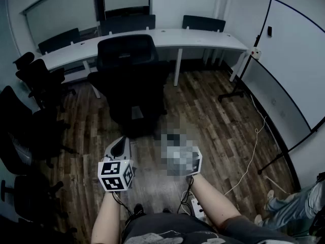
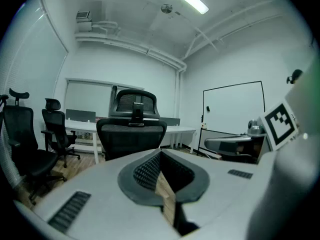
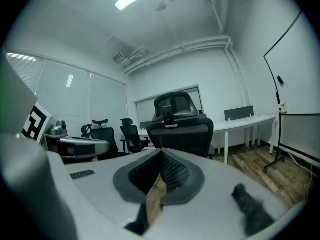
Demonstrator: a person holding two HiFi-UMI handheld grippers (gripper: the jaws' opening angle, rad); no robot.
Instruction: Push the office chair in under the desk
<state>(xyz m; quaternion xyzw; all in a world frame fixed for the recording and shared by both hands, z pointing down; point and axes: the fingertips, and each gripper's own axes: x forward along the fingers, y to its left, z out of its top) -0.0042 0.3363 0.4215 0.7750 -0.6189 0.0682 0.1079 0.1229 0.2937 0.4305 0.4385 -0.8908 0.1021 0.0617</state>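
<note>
The office chair (image 1: 129,80) stands clear of the white worktop (image 1: 203,38) on the wood floor (image 1: 213,116), with its back facing the person. Left claw (image 2: 161,156) and right claw (image 3: 161,159) are both pinched fully closed with nothing in them (neither touches the chair, which is a bit ahead of both).

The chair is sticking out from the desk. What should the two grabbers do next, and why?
Probably move both forward until they touch the office chair. The left gripper and right gripper are shut and empty, with bare floor between them and the chair. The chair stands pulled out from the white desk, so nothing can push it yet.
</note>
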